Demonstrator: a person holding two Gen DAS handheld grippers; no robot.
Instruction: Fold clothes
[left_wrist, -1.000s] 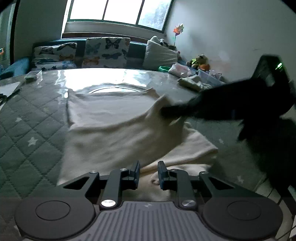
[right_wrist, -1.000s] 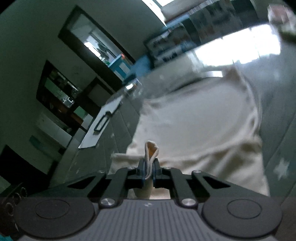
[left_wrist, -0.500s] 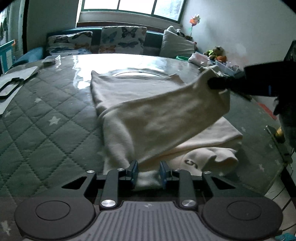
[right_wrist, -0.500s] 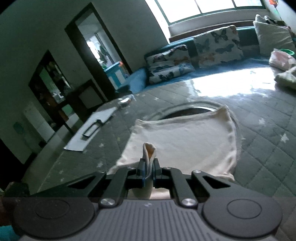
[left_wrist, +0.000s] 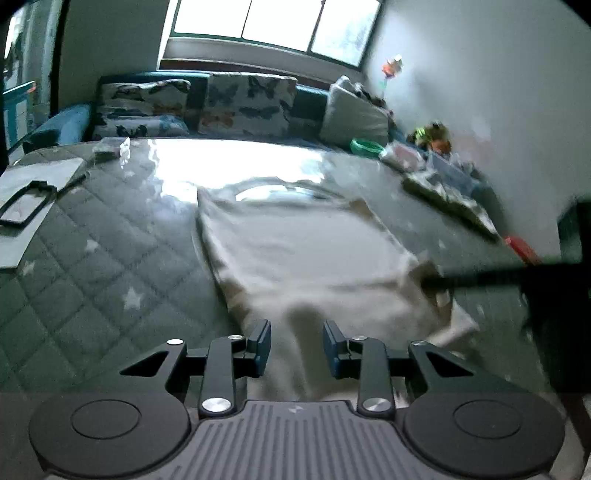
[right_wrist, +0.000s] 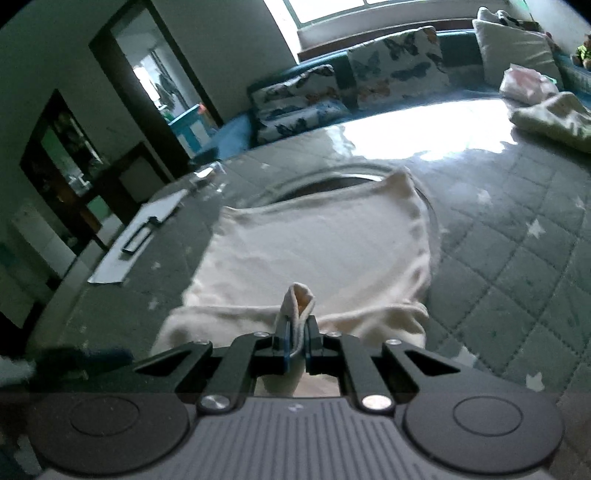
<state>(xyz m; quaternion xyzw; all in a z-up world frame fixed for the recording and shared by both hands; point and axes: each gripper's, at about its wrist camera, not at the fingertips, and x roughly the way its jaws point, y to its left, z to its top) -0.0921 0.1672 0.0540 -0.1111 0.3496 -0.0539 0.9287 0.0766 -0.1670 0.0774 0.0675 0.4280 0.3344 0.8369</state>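
- Left wrist view: left gripper (left_wrist: 296, 345) jaws opening, pads clear of the cream garment (left_wrist: 306, 254) lying folded on the quilted table cover (left_wrist: 92, 266); cloth passes between them. Green bowl (left_wrist: 365, 147) at far edge, contents unreadable.
- Right wrist view: right gripper (right_wrist: 297, 341) clamped on a pinched fold of the cream garment (right_wrist: 317, 254).

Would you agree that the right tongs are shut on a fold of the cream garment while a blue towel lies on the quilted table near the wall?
Not quite: the right wrist view shows the right tongs shut on the cream garment, but the cloth lying on the quilted table near the wall is pale cream, not blue.
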